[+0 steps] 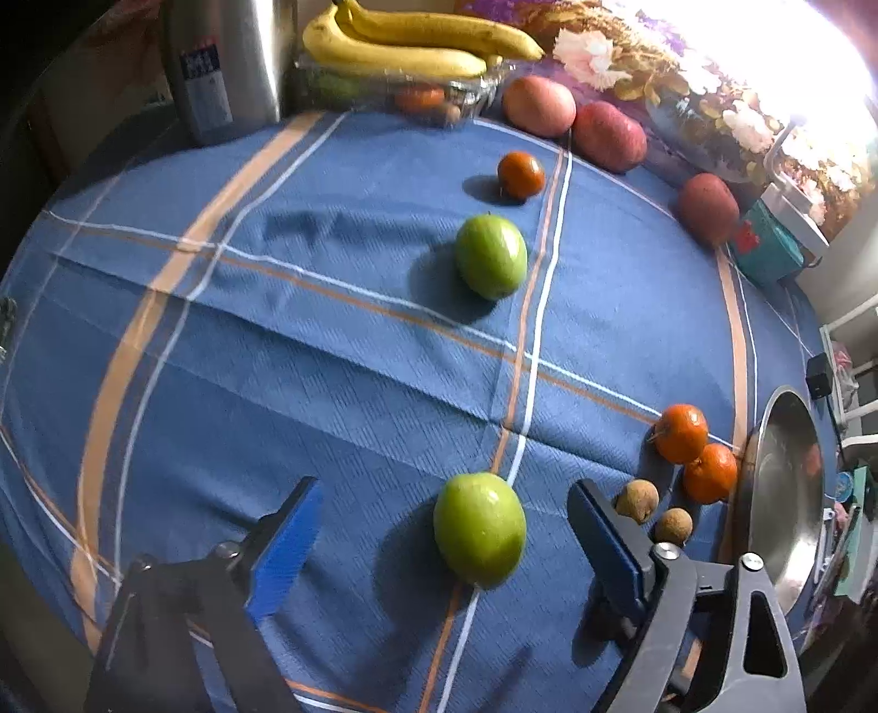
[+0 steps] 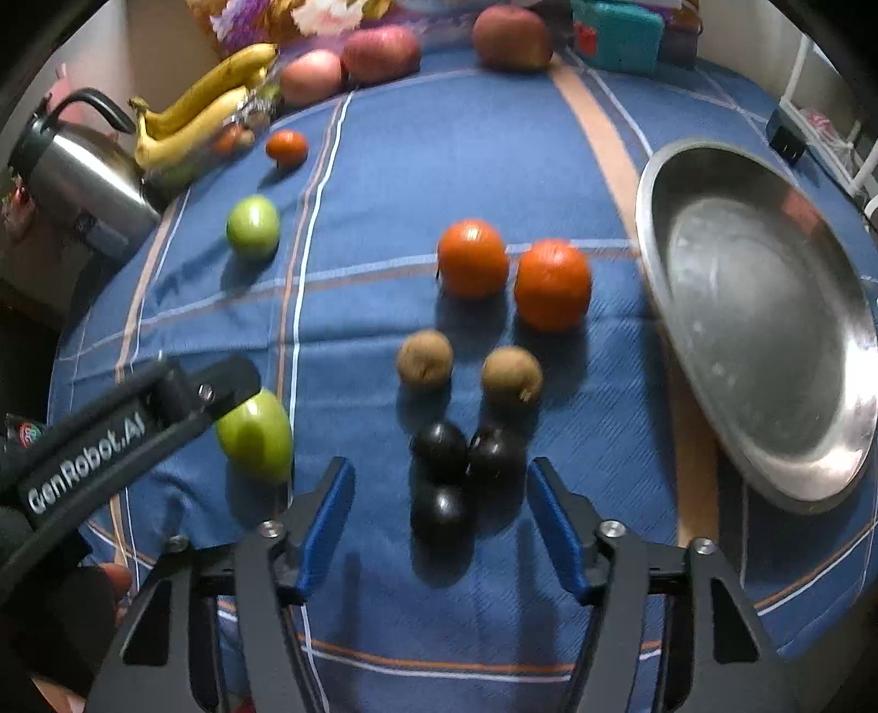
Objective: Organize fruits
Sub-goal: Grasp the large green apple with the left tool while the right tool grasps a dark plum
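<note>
My left gripper [image 1: 444,493] stands open low over the blue cloth, its blue pads either side of a green apple [image 1: 479,529] without touching it. A second green apple [image 1: 491,256] lies farther off, with a small orange [image 1: 521,174] beyond it. In the right wrist view my right gripper [image 2: 440,466] is open around a cluster of three black fruits [image 2: 442,513]. Ahead of them lie two brown fruits [image 2: 425,359] and two oranges [image 2: 473,258]. The left gripper's finger [image 2: 219,389] shows beside the near green apple [image 2: 258,433].
A steel bowl [image 2: 768,329] sits at the right with nothing in it. Bananas [image 1: 417,44] rest on a clear container at the back, next to a steel kettle [image 2: 82,175]. Three red apples [image 1: 609,135] and a teal box [image 1: 768,241] line the far edge.
</note>
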`<state>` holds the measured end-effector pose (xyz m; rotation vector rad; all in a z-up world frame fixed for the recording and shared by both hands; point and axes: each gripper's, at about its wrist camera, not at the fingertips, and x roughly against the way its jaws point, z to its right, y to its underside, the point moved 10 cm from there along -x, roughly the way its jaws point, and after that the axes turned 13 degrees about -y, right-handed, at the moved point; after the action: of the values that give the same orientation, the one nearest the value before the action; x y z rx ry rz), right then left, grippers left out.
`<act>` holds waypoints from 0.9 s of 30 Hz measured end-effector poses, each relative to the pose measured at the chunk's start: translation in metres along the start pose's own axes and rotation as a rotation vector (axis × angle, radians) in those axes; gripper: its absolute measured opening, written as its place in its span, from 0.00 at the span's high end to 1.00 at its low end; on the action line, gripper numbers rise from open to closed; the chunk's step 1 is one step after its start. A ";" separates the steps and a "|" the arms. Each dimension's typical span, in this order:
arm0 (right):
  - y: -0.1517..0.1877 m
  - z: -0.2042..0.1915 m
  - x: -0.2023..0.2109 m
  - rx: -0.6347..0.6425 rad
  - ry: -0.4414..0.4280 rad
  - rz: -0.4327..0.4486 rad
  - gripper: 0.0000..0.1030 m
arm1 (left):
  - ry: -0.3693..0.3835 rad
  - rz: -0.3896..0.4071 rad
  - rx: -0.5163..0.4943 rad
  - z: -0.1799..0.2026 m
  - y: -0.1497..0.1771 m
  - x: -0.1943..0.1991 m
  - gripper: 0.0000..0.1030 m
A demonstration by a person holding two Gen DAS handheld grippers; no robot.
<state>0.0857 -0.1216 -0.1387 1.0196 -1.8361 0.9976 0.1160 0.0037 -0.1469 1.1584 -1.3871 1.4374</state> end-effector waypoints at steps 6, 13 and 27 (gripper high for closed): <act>0.007 0.005 -0.007 -0.019 0.016 -0.025 0.47 | 0.006 -0.029 -0.025 0.009 0.006 -0.007 0.26; 0.010 0.011 -0.005 -0.053 0.007 -0.034 0.56 | 0.013 -0.057 -0.034 0.015 0.008 -0.012 0.41; 0.023 0.003 -0.015 -0.077 -0.054 -0.074 0.62 | -0.001 -0.078 -0.050 0.025 0.014 -0.020 0.59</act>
<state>0.0695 -0.1114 -0.1594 1.0694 -1.8521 0.8569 0.1095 -0.0210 -0.1703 1.1686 -1.3570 1.3402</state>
